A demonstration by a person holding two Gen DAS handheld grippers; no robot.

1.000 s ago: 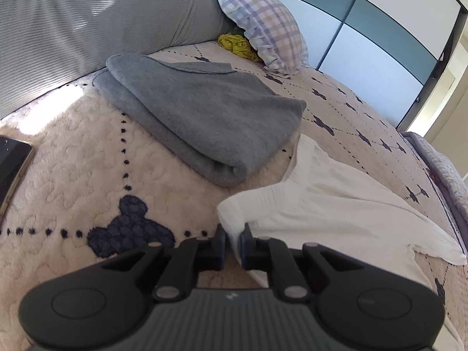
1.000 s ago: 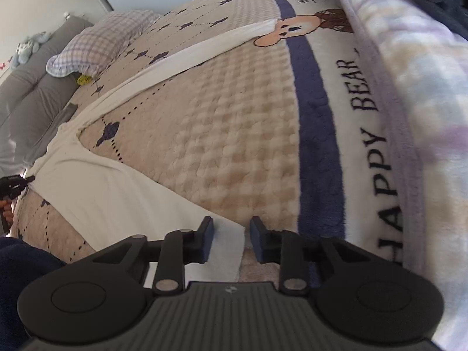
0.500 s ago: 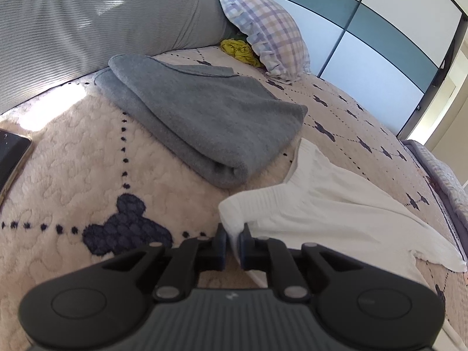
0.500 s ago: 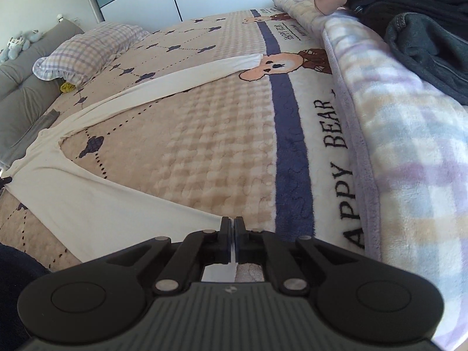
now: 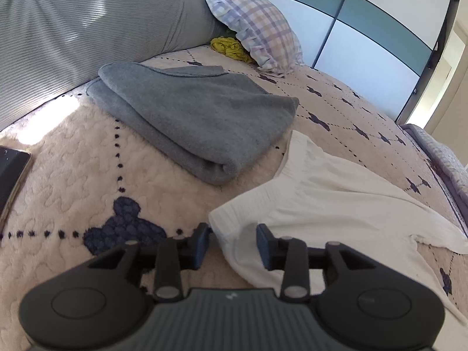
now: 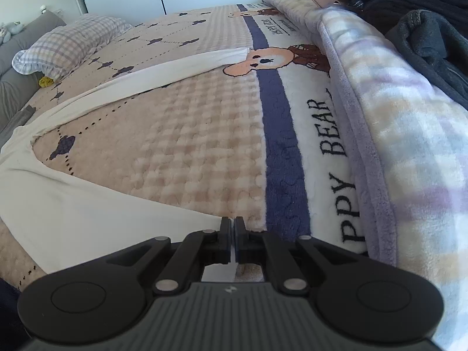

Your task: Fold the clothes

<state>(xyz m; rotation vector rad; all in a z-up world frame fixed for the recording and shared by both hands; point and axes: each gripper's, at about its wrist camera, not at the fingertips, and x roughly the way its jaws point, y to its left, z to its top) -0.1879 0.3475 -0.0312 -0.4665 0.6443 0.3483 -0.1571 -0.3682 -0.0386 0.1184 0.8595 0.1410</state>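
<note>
Two grippers work at opposite ends of white trousers (image 5: 336, 187) spread flat on a beige bedspread (image 5: 73, 181). The left gripper (image 5: 232, 241) sits at the waistband corner, its jaws opening, with the band's edge lying between the pads but not pressed by them. The right gripper (image 6: 232, 235) is clamped tight on the hem of the near trouser leg, a sliver of white cloth showing between its pads. From the right wrist view the two legs fan apart in a V, leaving a broad bare stretch of bedspread between them; the far leg's hem reaches a bear picture (image 6: 260, 60). A checked blanket (image 6: 395, 152) rises close along the right side, with dark clothes (image 6: 424, 38) piled on it. Just beyond the waistband lies a folded grey towel (image 5: 190, 117), near but apart. A phone (image 5: 11, 175) rests at the left edge, and a checked pillow (image 5: 254, 26) leans at the head.
</note>
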